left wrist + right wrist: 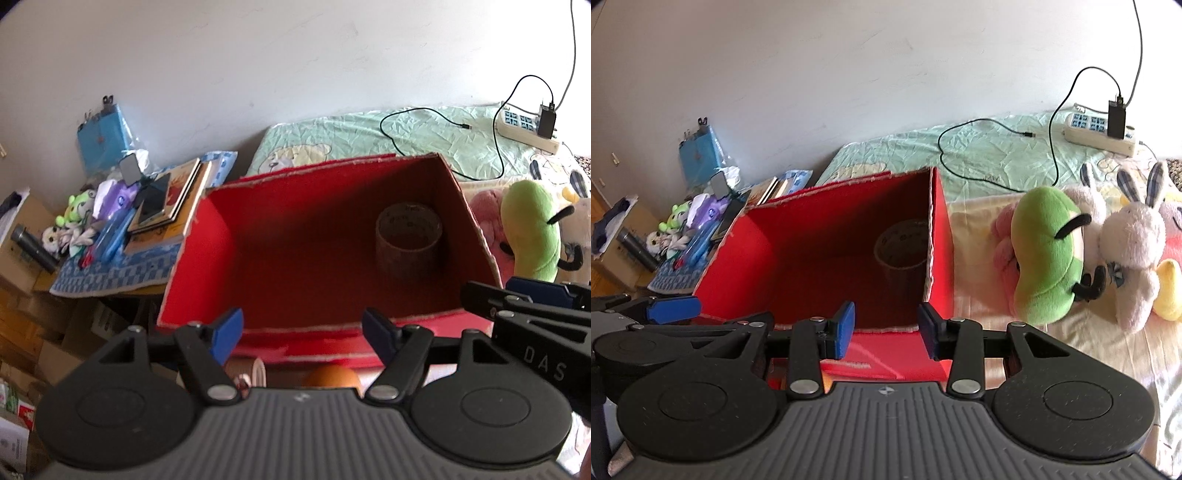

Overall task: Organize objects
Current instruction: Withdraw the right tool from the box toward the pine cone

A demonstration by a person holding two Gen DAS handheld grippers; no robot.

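Note:
An open red box (295, 266) (827, 258) sits on the bed, and a roll of brown tape (408, 238) (903, 247) stands inside near its right wall. My left gripper (302, 334) is open and empty just before the box's near rim. My right gripper (886, 330) is also open and empty at the same rim, further right. A green plush (532, 236) (1047, 254), a pink plush (1006, 243) and a white rabbit plush (1134, 247) lie on the bed right of the box. An orange ball (332, 376) and a white roll (255, 371) show below the left gripper.
A side table with a blue patterned cloth (110, 273) holds books (173, 206), a phone, small plush toys (77, 221) and a blue box (101, 140). A power strip (524, 127) (1100, 133) with charger and black cable (979, 147) lies on the green sheet. Cardboard boxes (33, 325) stand at the left.

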